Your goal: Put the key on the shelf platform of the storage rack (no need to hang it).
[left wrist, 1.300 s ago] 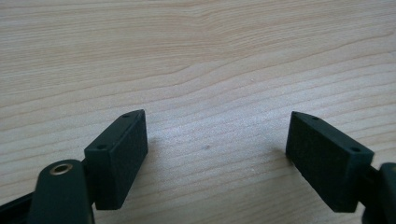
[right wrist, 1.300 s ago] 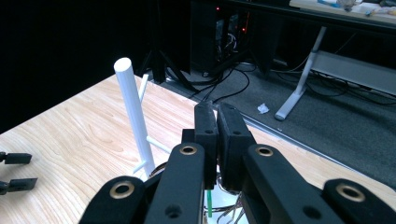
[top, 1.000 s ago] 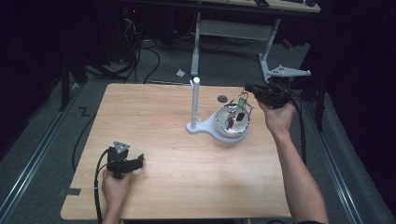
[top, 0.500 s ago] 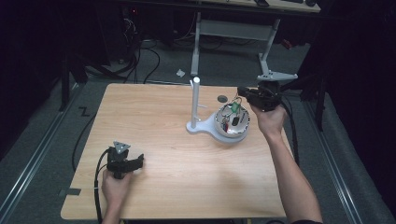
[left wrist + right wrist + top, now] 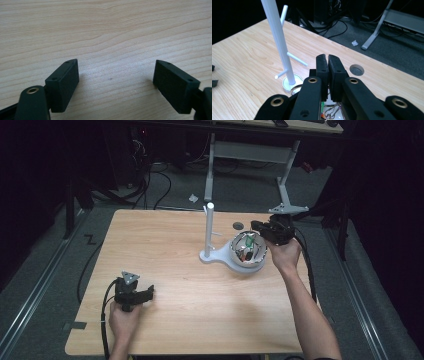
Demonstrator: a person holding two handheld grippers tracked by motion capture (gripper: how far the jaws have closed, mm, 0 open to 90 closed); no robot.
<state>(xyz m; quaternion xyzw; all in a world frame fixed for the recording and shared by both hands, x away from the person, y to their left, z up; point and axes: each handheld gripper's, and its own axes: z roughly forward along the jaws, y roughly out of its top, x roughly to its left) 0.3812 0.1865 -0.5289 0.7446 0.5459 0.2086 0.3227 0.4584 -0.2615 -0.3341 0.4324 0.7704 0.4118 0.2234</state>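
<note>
Right gripper (image 5: 260, 228) has shifted, jaws closed over bowl (image 5: 247, 251) — left gripper (image 5: 145, 294) gapes

- No text, label, brand, number or sign can be read in any of the views.
</note>
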